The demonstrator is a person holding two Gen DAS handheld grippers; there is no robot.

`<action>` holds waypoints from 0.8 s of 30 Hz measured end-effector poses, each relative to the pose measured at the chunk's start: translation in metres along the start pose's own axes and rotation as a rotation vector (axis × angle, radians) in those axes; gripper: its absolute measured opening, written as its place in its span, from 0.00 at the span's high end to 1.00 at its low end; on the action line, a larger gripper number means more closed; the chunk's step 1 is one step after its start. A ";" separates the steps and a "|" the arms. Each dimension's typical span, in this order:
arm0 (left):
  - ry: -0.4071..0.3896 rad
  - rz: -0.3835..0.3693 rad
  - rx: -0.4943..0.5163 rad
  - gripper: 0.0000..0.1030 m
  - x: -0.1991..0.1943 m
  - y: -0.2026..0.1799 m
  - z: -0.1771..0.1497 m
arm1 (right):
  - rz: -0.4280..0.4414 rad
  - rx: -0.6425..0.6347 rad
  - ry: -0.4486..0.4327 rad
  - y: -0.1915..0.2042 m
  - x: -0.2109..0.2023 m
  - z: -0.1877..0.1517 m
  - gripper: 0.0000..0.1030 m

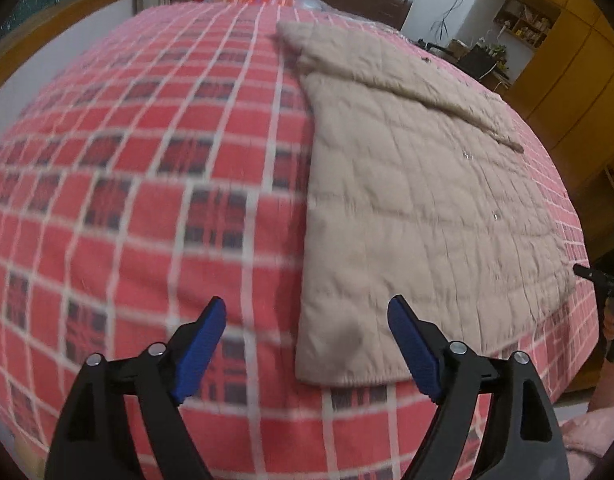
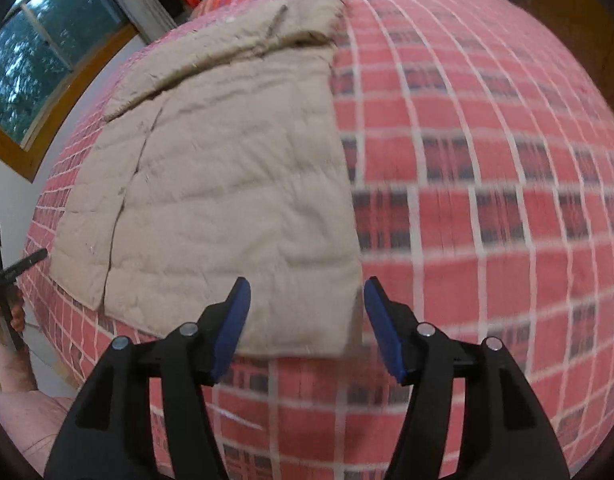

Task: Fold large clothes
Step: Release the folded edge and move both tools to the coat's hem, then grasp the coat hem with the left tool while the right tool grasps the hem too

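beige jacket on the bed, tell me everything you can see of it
The beige jacket is quilted and puffy, with stitched panels and a few small metal snaps. It lies flat on the red plaid bedspread, already folded narrower, with a sleeve laid diagonally across its upper part and the collar end away from the cameras. Its hem is nearest the open left gripper and open right gripper; neither touches it. Only the bedspread touches it.

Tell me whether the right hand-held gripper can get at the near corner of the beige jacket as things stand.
Probably yes. The right hand-held gripper is open and empty, the jacket lies flat on the checked bedspread, and its near hem corner sits just ahead of the fingers with nothing between.
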State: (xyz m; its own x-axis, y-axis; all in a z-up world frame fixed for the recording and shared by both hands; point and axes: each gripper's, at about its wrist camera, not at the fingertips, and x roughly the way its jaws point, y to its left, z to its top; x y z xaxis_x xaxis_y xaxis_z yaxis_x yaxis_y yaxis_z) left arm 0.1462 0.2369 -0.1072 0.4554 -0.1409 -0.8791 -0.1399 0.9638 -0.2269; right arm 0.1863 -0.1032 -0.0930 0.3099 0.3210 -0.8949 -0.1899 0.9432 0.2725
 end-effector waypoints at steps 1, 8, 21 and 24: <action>0.005 -0.021 -0.007 0.19 0.002 0.000 -0.003 | 0.012 0.005 0.003 -0.001 0.001 -0.004 0.42; 0.043 -0.115 -0.036 0.20 0.016 -0.006 -0.011 | 0.029 0.024 0.011 -0.005 0.007 -0.015 0.47; -0.017 -0.146 -0.056 0.86 0.000 -0.010 -0.006 | 0.100 -0.001 -0.012 0.002 -0.002 -0.016 0.90; -0.059 -0.144 -0.035 0.88 -0.013 -0.016 -0.002 | 0.123 -0.003 -0.035 0.003 -0.011 -0.011 0.92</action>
State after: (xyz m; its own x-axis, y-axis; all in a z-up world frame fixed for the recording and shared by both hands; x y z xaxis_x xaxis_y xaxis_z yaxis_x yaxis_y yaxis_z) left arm 0.1410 0.2228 -0.0934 0.5235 -0.2621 -0.8107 -0.1001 0.9260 -0.3640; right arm 0.1716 -0.1047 -0.0862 0.3166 0.4372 -0.8418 -0.2314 0.8963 0.3784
